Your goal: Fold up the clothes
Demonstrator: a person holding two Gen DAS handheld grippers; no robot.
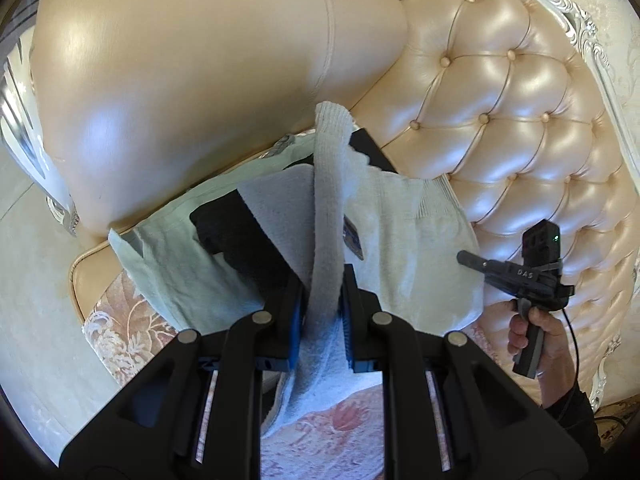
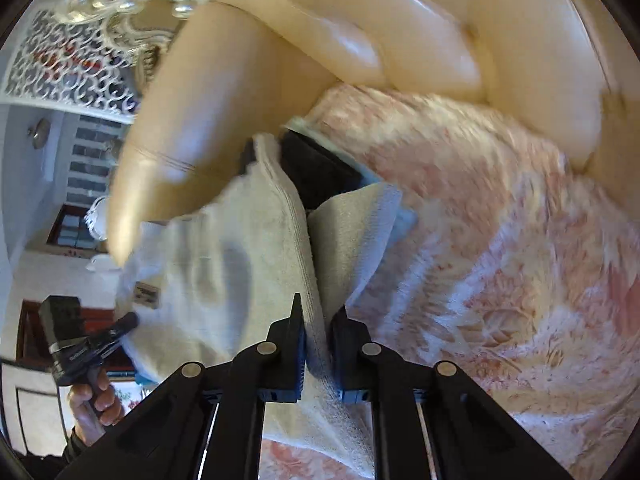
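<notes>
Folding is underway: left tool point(image 1: 320, 312) and right tool point(image 2: 318, 344) both clamp the pale sweater point(image 1: 400, 216), unfinished on the sofa point(image 1: 520, 100)

My left gripper point(image 1: 323, 312): black frame, blue pads point(image 1: 297, 320), silver pivot pins. Right gripper point(image 2: 318, 344): same black, blue showing at the pad edge. Sweater point(image 1: 400, 216): pale grey-white fuzzy knit in the left view, reads cream in the right; ribbed hem, small dark blue-grey patch point(image 1: 354, 236). Black garment point(image 1: 236, 232) lies under it, plain, no pattern. Pale mint-green cloth point(image 1: 168, 256) beneath, plain. Sofa point(image 1: 500, 92): glossy champagne-beige leather, diamond button tufting, white-and-silver carved trim. Seat cover point(image 2: 500, 240): pink and cream floral, fuzzy. Screen point(image 2: 68, 68) in the background: white scrollwork lattice
</notes>
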